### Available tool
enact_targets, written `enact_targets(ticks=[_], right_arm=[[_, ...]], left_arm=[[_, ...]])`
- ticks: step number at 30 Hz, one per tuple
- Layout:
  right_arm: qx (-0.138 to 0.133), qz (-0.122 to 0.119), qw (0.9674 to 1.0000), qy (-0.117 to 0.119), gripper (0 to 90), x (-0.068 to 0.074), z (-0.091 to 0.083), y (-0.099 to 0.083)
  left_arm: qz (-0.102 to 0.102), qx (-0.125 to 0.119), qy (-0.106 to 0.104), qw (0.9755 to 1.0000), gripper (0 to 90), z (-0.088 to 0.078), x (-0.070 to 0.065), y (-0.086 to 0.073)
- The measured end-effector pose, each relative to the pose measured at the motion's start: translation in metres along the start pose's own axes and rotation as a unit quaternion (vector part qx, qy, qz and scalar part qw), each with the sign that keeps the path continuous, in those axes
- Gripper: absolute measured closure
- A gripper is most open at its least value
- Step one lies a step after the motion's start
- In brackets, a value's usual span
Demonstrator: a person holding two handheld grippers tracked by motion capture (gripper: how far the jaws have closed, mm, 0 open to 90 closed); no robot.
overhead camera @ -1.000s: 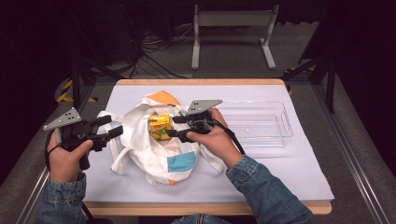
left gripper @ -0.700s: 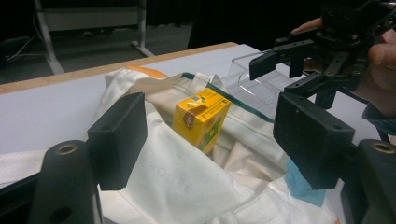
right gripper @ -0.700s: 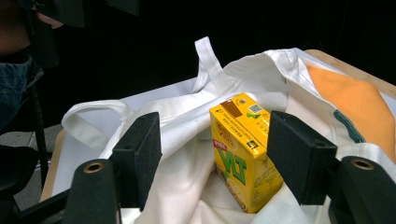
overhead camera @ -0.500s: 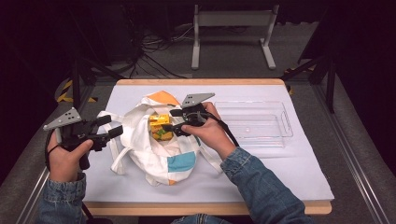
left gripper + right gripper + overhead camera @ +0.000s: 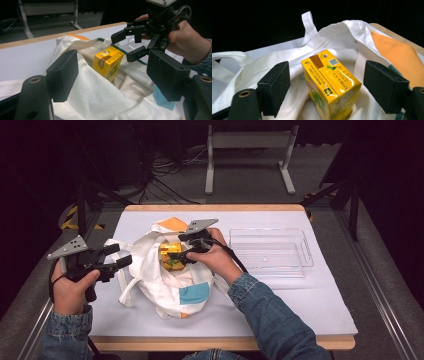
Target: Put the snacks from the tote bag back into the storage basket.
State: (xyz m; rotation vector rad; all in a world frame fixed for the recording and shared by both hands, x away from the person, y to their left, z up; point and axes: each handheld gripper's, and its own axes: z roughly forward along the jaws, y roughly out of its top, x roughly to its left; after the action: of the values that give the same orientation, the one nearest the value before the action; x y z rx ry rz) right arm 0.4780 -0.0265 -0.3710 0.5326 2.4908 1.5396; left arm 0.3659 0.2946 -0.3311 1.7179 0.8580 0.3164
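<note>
A yellow drink carton [image 5: 171, 252] [image 5: 108, 62] [image 5: 329, 75] stands tilted in the mouth of a white cloth bag [image 5: 165, 287] [image 5: 100, 100] [image 5: 274, 60] with orange and blue patches. My right gripper [image 5: 182, 249] [image 5: 122, 47] [image 5: 330, 87] reaches into the bag mouth. Its jaws have just been opening and stand on either side of the carton, with a gap at each pad. My left gripper [image 5: 121, 255] [image 5: 115, 73] is open at the bag's left edge, near a handle loop. It looks across the bag at the carton, with nothing pinched.
An empty clear plastic tray [image 5: 305, 252] sits on the white mat [image 5: 300, 305] to the right of the bag. The wooden table edge [image 5: 225, 342] runs along the front. A metal stand [image 5: 247, 140] is on the dark floor behind the table.
My right hand has moved left and down into the bag mouth, and its jaws have spread wider around the carton. The left hand and the bag have stayed put.
</note>
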Motion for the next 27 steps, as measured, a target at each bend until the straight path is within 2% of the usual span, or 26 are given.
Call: enact_targets(ticks=[6, 12, 15, 21, 27], right_arm=[[0.008, -0.002, 1.0000, -0.001, 20.6, -0.002, 0.013, -0.003], [0.031, -0.018, 0.9994, -0.006, 20.7, -0.002, 0.029, -0.011], [0.029, -0.015, 0.9994, -0.002, 21.2, -0.003, 0.034, -0.012], [0.030, -0.020, 0.9993, 0.006, 22.0, -0.002, 0.039, -0.013], [0.028, -0.020, 0.9994, 0.003, 26.7, -0.002, 0.037, -0.013]], left_arm=[[0.001, -0.002, 0.000, 1.0000, 26.6, -0.001, 0.001, 0.000], [-0.001, -0.001, -0.001, 1.0000, 26.6, 0.000, 0.000, -0.001], [0.000, -0.001, -0.001, 1.0000, 26.5, 0.000, 0.001, -0.001], [-0.002, -0.003, 0.001, 1.0000, 26.4, -0.002, 0.001, -0.002], [-0.002, -0.002, -0.002, 1.0000, 26.3, 0.000, 0.002, -0.002]])
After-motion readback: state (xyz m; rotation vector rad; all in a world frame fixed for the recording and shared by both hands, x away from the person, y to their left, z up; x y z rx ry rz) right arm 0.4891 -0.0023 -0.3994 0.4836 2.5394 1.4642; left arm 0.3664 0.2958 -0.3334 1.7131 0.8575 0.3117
